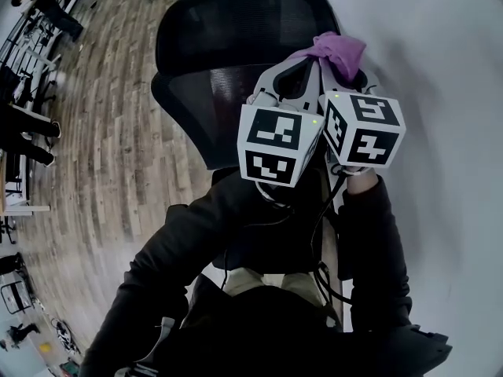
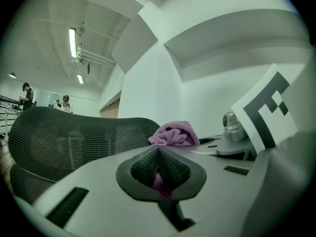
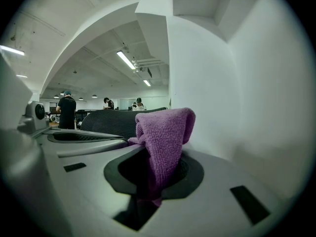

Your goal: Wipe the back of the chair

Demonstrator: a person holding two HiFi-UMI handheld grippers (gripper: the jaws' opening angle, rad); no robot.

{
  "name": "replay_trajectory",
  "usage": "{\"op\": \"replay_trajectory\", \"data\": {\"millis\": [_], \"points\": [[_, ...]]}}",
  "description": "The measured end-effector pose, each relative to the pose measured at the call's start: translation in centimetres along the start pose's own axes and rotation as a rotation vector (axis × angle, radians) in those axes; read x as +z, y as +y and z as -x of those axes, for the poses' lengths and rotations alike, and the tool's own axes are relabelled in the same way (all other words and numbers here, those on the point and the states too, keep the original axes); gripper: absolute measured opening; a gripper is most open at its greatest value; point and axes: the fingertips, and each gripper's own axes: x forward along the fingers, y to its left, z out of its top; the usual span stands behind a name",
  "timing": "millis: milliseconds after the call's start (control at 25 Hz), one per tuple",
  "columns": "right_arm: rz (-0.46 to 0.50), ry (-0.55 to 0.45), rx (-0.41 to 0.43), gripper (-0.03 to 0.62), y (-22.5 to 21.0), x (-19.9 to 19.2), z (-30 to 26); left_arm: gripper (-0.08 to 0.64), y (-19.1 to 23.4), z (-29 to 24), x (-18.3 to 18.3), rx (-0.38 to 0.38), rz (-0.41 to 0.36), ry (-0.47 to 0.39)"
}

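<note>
Wood plank floor left of left gripper. White wall right of right gripper. Ceiling strip light high above left gripper. People stand far beyond right gripper.

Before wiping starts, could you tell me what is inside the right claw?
A purple cloth is pinched in the right claw, its folded end standing above the jaws. Its lower end is hidden between them.

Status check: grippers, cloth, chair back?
Right gripper shut on purple cloth. Left gripper shut, a bit of purple between its jaws. Cloth up by chair back top edge; contact unclear. Wall close on right.
</note>
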Motion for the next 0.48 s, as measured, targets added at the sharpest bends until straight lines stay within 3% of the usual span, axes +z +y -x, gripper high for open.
{"op": "replay_trajectory", "data": {"millis": [480], "points": [[0.010,-0.003,0.004,0.069,1.6,1.2,-1.3,0.000,2.2,0.4,0.8,0.008,0.021,-0.016]]}}
